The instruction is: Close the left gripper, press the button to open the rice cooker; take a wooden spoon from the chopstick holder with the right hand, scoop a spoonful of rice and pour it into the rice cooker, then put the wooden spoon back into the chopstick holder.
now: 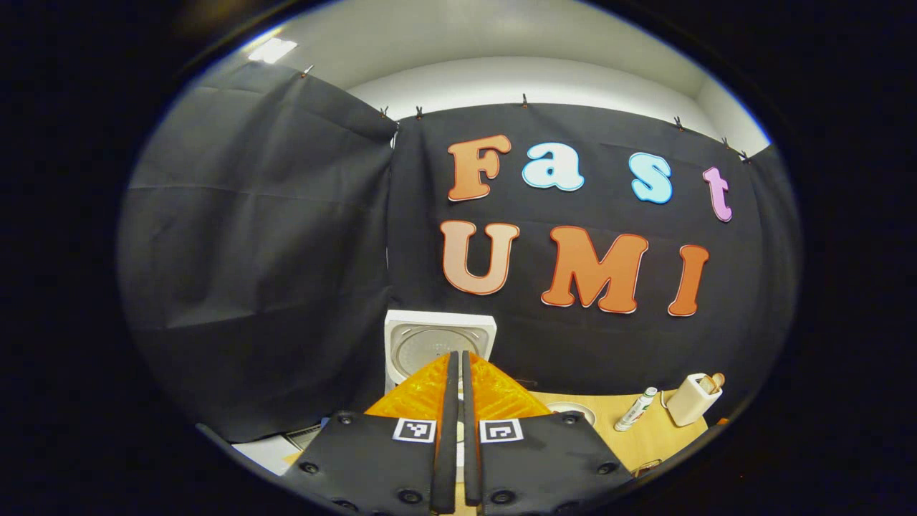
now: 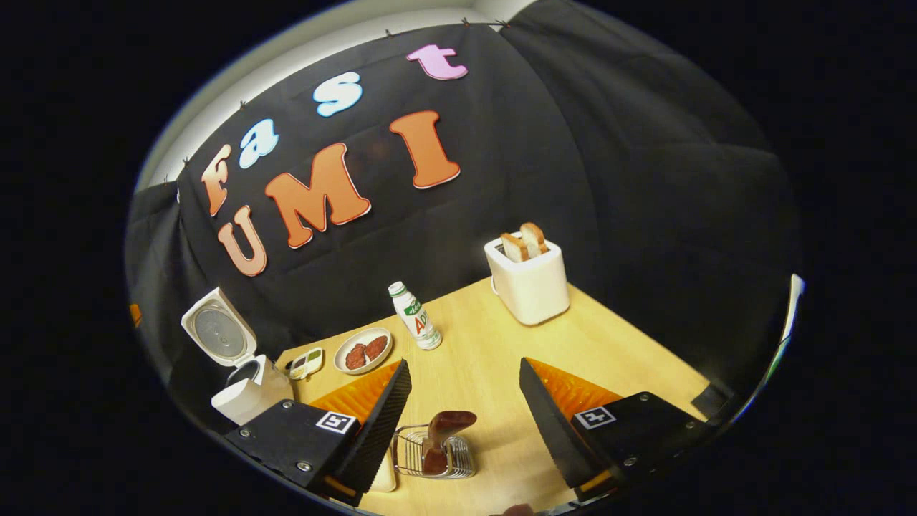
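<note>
The rice cooker (image 2: 240, 373) stands open at the far left of the right tongs (image 2: 464, 390), its lid (image 2: 217, 331) tilted up and back; the rim of the view cuts off its lower body. In the left gripper view the same lid (image 1: 438, 344) rises directly beyond the left tongs (image 1: 456, 387), whose two fingers lie pressed together with nothing between them (the cooker's pot is hidden behind them).

The wooden spoon (image 2: 443, 430) sits in the wire chopstick holder (image 2: 433, 451), low between the spread fingers of the right tongs, which are wide apart and hold nothing. Whether the spoon's bowl or handle points up is hard to make out.

Farther out on the worktop (image 2: 494, 358), ahead of the right tongs, stand a small bottle (image 2: 415, 316), a plate (image 2: 363, 350) with dark food just left of it, and a small dish (image 2: 306, 362) beside the cooker. A white toaster (image 2: 529, 279) with two slices sticking up stands ahead and to the right. The left gripper view shows the toaster (image 1: 693, 398) and bottle (image 1: 636, 408) small and far to the right of its tongs, with a plate's edge (image 1: 573, 410) partly hidden behind the gripper body.
</note>
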